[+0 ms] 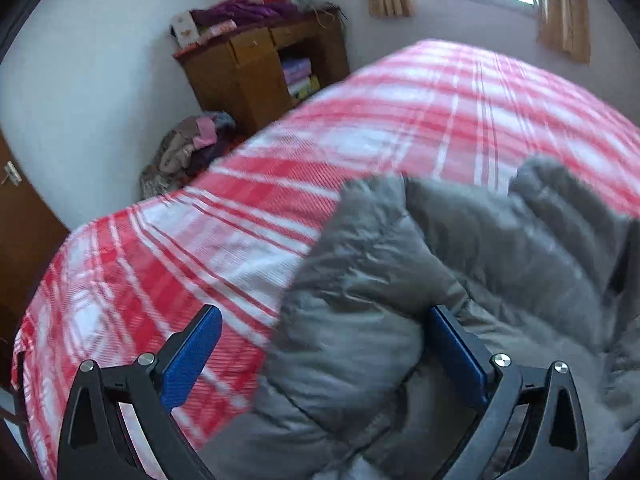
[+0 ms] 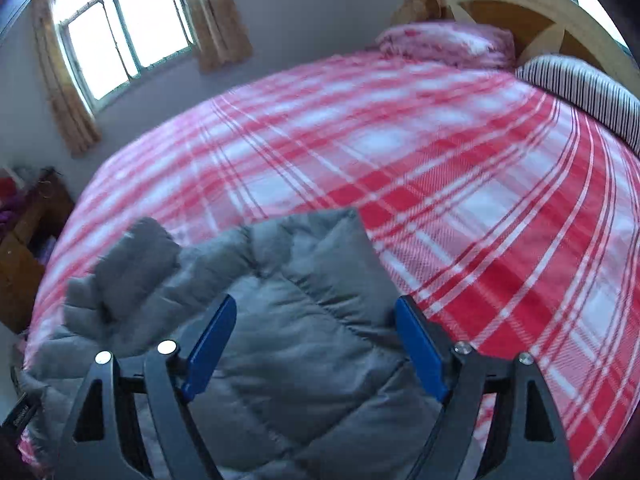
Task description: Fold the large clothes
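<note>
Both grippers, left gripper (image 1: 324, 350) and right gripper (image 2: 316, 346), are spread wide, nothing clamped. Beneath them, 1 grey padded jacket (image 2: 280, 312) lies on the checked bedspread (image 2: 460, 168): judged light, puffy, slippery, best pinched at a hem.

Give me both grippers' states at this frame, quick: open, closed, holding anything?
Left gripper: jaws open wide, gray puffer jacket bulging between them, not pinched.
Right gripper: jaws open above the jacket, holding nothing.

Grey quilted jacket (image 2: 280, 340) crumpled on bed
</note>
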Available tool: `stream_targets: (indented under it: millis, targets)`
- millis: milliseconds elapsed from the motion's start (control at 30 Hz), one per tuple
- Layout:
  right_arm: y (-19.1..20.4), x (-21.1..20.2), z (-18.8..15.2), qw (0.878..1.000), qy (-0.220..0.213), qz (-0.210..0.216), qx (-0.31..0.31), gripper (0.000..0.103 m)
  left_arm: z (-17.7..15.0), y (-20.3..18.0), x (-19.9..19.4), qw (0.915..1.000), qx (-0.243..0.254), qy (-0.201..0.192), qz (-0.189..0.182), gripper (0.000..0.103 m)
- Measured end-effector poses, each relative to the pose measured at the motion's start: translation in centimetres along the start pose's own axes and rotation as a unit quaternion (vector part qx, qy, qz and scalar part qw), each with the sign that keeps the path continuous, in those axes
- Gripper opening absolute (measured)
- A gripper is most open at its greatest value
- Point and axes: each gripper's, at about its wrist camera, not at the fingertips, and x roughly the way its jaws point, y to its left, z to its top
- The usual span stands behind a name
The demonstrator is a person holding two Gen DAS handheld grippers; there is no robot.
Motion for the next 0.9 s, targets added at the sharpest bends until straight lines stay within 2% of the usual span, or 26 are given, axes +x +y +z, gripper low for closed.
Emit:
stream_targets:
  millis: [67, 167, 333, 667, 733, 833, 900]
  targets:
    - [-0.3, 1.2, -0.7, 1.0, 0.012, -0.003, 0.002, 0.084, -0.6, -0.6, 1.1, 0.9999, 0.008, 0.01, -0.01, 0.102]
    - [-0.4, 2.6, -1.8, 1.0, 0.02, -0.004, -0.006, 0.088, -1.1, -0.3, 1.2, 0.9998, -0.002, 0.001, -0.018, 0.102]
    - [0.1, 2.9, -2.2, 1.0, 0.021, -0.009, -0.01, 0.09, -1.2, 0.4, 1.8, 0.9985, -0.027, 0.011, -0.047, 0.102]
    - [0.3, 3.8, -2.2, 0.999, 0.029, -0.009, -0.021, 0.098, -1.3, 0.0, 1.9, 0.9986, -0.027, 0.001, -0.046, 0.102]
    - [0.6, 4.0, -2.2, 0.999, 0.035, -0.01, -0.026, 0.101, -1.2, 0.1, 1.9, 0.9982, -0.025, 0.01, -0.053, 0.102]
    - [0.9, 4.2, -2.1, 0.998, 0.045, -0.009, -0.037, 0.103, 0.0, 1.0, 1.4, 0.9955, 0.007, 0.05, -0.081, 0.102]
    - [1.3, 4.2, -1.8, 0.996, 0.063, -0.013, -0.061, 0.103, 0.9, 2.1, -0.4, 0.9938, 0.013, 0.048, -0.099, 0.102]
